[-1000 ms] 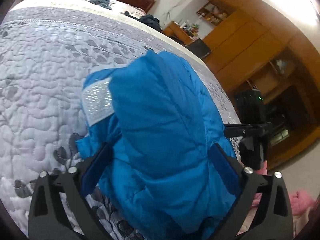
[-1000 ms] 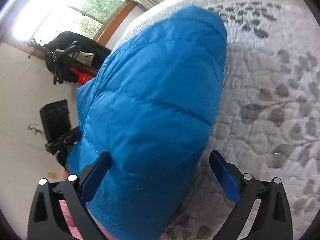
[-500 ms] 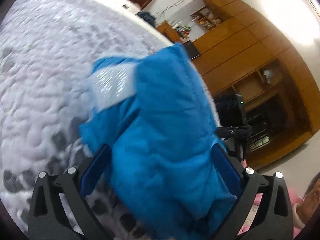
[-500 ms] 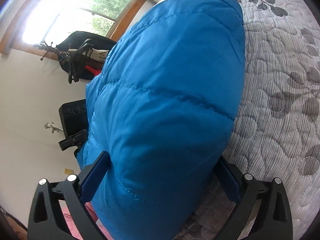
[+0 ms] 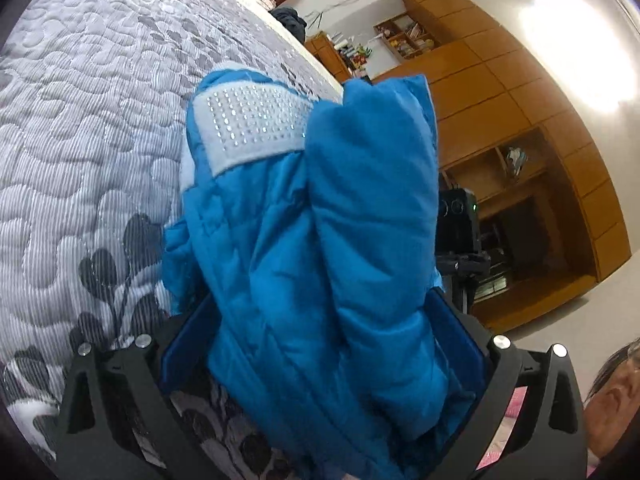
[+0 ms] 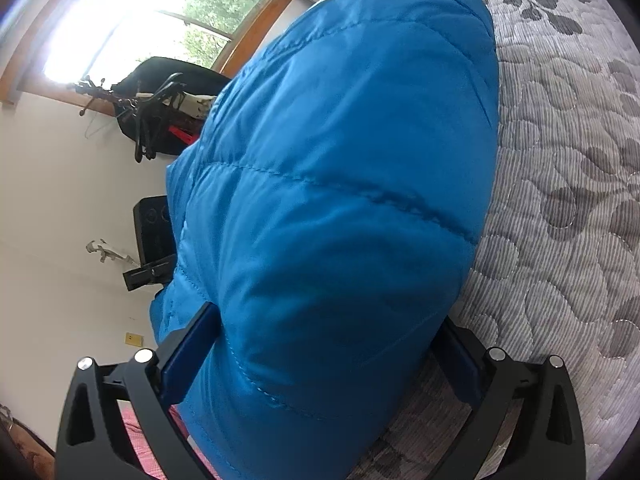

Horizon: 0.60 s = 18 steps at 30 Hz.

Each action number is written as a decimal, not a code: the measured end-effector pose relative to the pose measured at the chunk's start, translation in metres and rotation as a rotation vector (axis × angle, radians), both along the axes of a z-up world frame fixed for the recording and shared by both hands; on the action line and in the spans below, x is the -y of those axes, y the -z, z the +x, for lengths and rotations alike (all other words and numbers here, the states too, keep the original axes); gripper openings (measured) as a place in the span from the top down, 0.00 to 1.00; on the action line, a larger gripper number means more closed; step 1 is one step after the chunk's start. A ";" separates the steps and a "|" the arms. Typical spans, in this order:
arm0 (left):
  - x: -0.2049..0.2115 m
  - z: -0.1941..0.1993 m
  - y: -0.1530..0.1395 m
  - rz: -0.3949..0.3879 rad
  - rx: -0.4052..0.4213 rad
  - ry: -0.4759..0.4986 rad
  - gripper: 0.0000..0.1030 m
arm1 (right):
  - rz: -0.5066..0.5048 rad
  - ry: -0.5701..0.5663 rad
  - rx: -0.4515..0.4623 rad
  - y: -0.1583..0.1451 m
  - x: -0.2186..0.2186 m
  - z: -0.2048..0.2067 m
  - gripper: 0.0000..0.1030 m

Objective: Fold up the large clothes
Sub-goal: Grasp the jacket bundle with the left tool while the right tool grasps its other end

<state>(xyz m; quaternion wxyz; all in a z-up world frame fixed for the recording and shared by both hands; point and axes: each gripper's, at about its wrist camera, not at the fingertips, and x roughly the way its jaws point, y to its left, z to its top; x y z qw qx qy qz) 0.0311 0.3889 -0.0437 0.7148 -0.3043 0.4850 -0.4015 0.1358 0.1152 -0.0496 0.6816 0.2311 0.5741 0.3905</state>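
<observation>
A folded, puffy blue padded jacket (image 5: 340,240) lies bundled on the grey quilted bed (image 5: 80,120). A white strip set with shiny studs (image 5: 248,128) shows on its far left side. My left gripper (image 5: 324,344) is open at full width, and the bundle fills the gap between its blue pads. From the other side the jacket (image 6: 340,200) is a smooth quilted mound. My right gripper (image 6: 324,348) is also open wide around it, and the cloth bulges over both pads. I cannot see the jacket's underside.
The bed's quilt (image 6: 560,200) stretches away to the right. Wooden wardrobes (image 5: 520,120) and a black device on a tripod (image 5: 458,216) stand beyond the bed edge. A person's head (image 5: 612,400) is at the lower right. A window (image 6: 160,12) and hung dark bags (image 6: 160,108) are on the wall.
Both grippers have moved in on the jacket; it now fills the right gripper's gap, where the right pad stood clear before. The left view has tilted and come closer.
</observation>
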 end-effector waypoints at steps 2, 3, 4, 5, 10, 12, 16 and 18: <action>-0.001 -0.004 -0.001 0.007 -0.003 0.012 0.03 | 0.000 -0.005 0.005 -0.001 -0.002 -0.002 0.03; -0.002 -0.006 -0.001 0.010 -0.003 0.016 0.03 | 0.001 -0.008 0.004 -0.001 -0.002 -0.001 0.03; -0.003 -0.006 -0.001 0.012 -0.005 0.020 0.03 | 0.001 -0.011 0.002 0.000 -0.002 0.000 0.03; -0.002 -0.005 -0.001 0.016 -0.009 0.022 0.03 | 0.000 -0.013 -0.001 0.000 -0.003 0.001 0.03; 0.008 0.008 0.003 -0.005 -0.034 0.026 0.02 | -0.015 -0.015 0.002 -0.001 -0.010 0.005 0.03; 0.018 0.013 0.003 -0.022 -0.041 0.036 0.02 | -0.019 -0.013 0.007 -0.003 -0.015 0.005 0.03; 0.038 0.017 -0.001 -0.016 -0.024 0.043 0.03 | -0.029 -0.013 0.040 -0.008 -0.020 0.002 0.05; 0.043 0.017 -0.001 -0.015 -0.010 0.038 0.05 | -0.029 -0.010 0.062 -0.014 -0.021 -0.001 0.13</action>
